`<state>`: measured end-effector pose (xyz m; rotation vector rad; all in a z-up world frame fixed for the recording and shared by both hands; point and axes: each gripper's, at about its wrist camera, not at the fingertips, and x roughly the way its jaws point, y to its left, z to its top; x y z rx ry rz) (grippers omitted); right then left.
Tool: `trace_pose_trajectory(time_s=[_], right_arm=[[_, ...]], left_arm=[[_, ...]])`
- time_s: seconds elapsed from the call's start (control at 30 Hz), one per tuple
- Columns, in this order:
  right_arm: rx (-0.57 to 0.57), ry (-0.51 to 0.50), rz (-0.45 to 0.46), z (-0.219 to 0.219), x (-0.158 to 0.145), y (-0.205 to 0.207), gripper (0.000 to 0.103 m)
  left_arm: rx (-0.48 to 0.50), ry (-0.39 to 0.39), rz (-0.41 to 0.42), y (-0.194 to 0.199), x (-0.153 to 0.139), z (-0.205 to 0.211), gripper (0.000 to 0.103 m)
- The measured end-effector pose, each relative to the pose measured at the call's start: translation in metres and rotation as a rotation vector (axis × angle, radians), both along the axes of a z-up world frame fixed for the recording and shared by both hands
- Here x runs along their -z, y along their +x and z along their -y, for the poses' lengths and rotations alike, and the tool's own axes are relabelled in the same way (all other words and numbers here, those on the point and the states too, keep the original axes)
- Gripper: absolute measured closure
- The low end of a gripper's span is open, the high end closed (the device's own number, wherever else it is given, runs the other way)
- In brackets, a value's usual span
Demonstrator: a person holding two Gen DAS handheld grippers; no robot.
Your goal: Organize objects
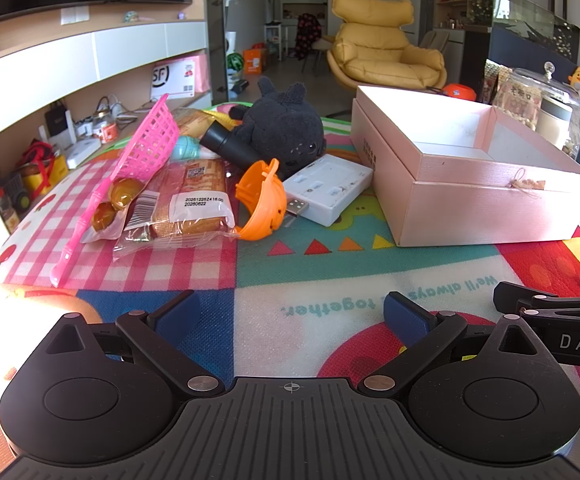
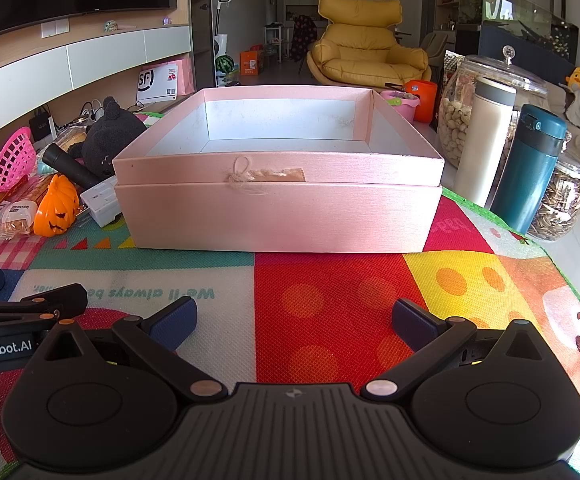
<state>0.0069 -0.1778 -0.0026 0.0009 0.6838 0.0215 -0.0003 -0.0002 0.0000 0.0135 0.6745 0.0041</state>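
Observation:
A pink box (image 1: 485, 204) (image 2: 278, 216) stands open and empty on the colourful mat. Left of it lies a heap: a black plush toy (image 1: 286, 128) (image 2: 110, 140), an orange pumpkin shell (image 1: 260, 202) (image 2: 56, 210), a white USB hub (image 1: 325, 188) (image 2: 100, 200), a packet of bread (image 1: 194, 204) (image 2: 12, 214), a pink swatter (image 1: 126, 176) (image 2: 12, 162), a black tube (image 1: 228, 144) (image 2: 70, 168). My left gripper (image 1: 291, 314) is open over the mat in front of the heap. My right gripper (image 2: 291, 320) is open before the box, holding nothing.
Right of the box stand a cream bottle (image 2: 483, 140), a teal flask (image 2: 529, 168), a glass jar of nuts (image 2: 465, 112) and a jar of seeds (image 2: 561, 204). The mat's right edge (image 2: 569, 280) runs beside them. A yellow armchair (image 2: 365, 52) sits beyond the table.

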Motion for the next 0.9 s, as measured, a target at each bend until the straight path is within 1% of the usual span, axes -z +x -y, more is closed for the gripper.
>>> trace_pose_trajectory(time_s=[0.9], right_arm=[[-0.001, 0.0, 0.0, -0.0008, -0.0013, -0.0036, 0.0]], left_arm=[[0.0, 0.001, 0.0, -0.0001, 0.0, 0.0, 0.002]])
